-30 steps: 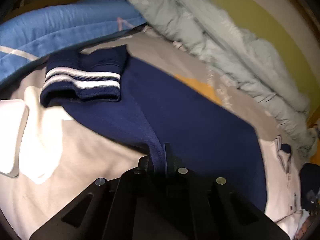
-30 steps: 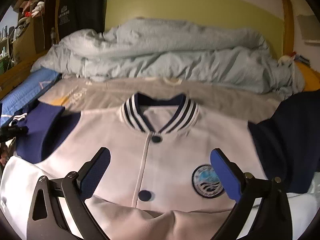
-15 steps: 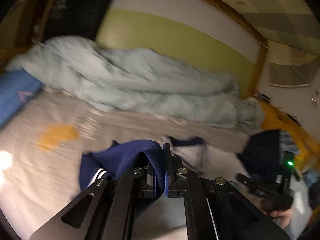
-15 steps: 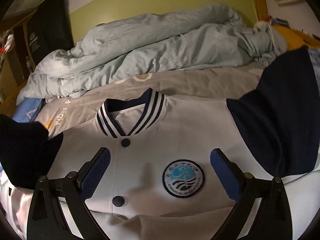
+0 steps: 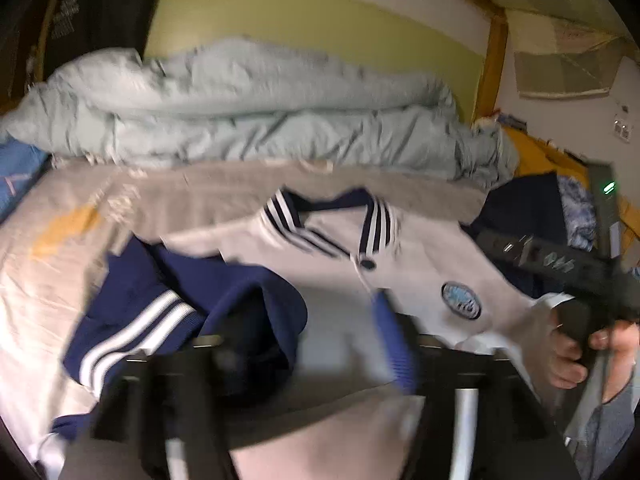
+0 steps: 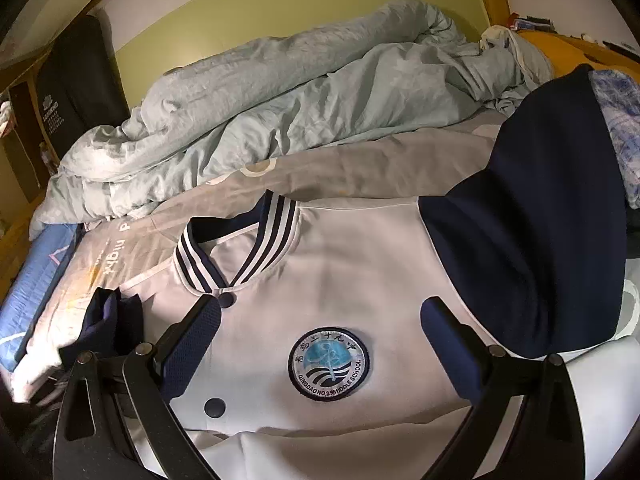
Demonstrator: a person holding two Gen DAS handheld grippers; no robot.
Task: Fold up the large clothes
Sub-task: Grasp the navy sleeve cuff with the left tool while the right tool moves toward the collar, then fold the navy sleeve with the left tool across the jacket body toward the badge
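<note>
Ahead of both sets of fingers, a white jacket (image 6: 340, 312) with navy sleeves lies face-up on the bed (image 6: 360, 168), collar away from the person. The left gripper (image 5: 316, 344) is opening; the near navy sleeve (image 5: 208, 296) sits bunched just ahead of and beside its left finger, and the blur hides whether any cloth is between the pads. The right gripper (image 6: 320, 344) stands wide, empty, hovering over the round chest badge (image 6: 329, 364).

The jacket looks thick yet soft: it should drape, bunch and hold a loose fold, light enough for a pinch. Ribbed cuffs (image 5: 136, 332), collar and hem edges seem the surest holds; the smooth white front may slip.

Beyond the collar a rumpled pale quilt (image 6: 280, 92) bounds the far side. The other sleeve (image 6: 532, 232) spreads right of the right fingers, near patterned blue cloth (image 6: 616, 120). Bare sheet lies left of the left fingers.
</note>
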